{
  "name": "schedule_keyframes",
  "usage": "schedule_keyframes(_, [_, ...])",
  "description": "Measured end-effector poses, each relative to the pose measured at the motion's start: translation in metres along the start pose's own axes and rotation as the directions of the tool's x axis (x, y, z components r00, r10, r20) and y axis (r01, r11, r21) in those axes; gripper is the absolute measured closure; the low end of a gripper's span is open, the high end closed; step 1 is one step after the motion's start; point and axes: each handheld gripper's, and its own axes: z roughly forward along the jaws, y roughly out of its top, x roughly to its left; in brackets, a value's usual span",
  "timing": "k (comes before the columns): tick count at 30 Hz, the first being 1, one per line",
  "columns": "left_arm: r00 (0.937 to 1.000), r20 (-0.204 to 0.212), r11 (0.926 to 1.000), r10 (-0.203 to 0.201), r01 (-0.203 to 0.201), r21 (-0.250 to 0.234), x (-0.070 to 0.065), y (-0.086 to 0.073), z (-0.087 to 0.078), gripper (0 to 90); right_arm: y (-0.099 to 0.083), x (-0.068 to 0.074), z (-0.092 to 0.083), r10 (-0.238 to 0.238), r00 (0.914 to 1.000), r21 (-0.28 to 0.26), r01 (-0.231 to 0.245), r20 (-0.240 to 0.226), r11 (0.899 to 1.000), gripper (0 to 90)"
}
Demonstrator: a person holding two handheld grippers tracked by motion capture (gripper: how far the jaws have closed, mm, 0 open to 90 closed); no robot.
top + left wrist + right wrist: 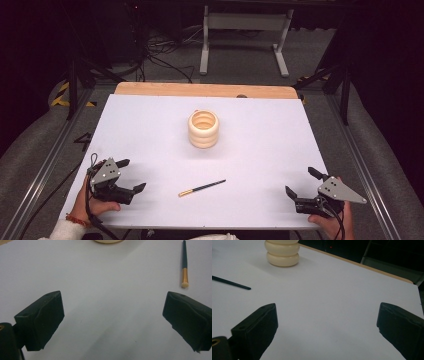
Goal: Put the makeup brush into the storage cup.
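Tongs were in both my hands, low at the near edge of the white surface point(150, 125); my left tongs point(131, 175) lay at the near left corner and my right tongs point(301, 181) at the near right corner, well apart from each other. The jaws of my left tongs stood wide open, with nothing between them except bare surface; the jaws of my right tongs stood wide open in the same way and held nothing. Both tongs pointed inward, toward the middle of the surface.

Between my two tongs, near the front edge, lay a thin brush point(202, 188); its handle was dark and its end toward my left side was golden with a pale tip. It lay flat and a little slanted, the dark end farther from me; it touched neither of my tongs. In the left gripper view the brush point(184, 263) was ahead of the jaws and to the right, with the pale tip nearer to me; in the right gripper view I saw only the dark end of it point(230, 283) at the left.

Farther away, about in the middle of the surface, stood a cream ribbed cup point(203, 129), upright, open at the top; it was well apart from the brush and from both tongs.
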Motion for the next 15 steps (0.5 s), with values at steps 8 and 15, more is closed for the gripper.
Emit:
schedule_keyframes(8, [0.9998, 0.015, 0.9998, 0.012, -0.013, 0.012, -0.0018, -0.0006, 0.0004, 5.1, 0.0012, 0.0014, 0.0013, -0.002, 0.9999, 0.008, 0.002, -0.017, 1.000, 4.7])
schedule_keyframes(15, [0.9995, 0.023, 0.9993, 0.021, -0.022, 0.031, -0.0050, 0.0012, 0.0027, 6.0, 0.0006, 0.0032, 0.0041, -0.014, 0.9998, 0.033, 0.014, -0.011, 0.999, 5.1])
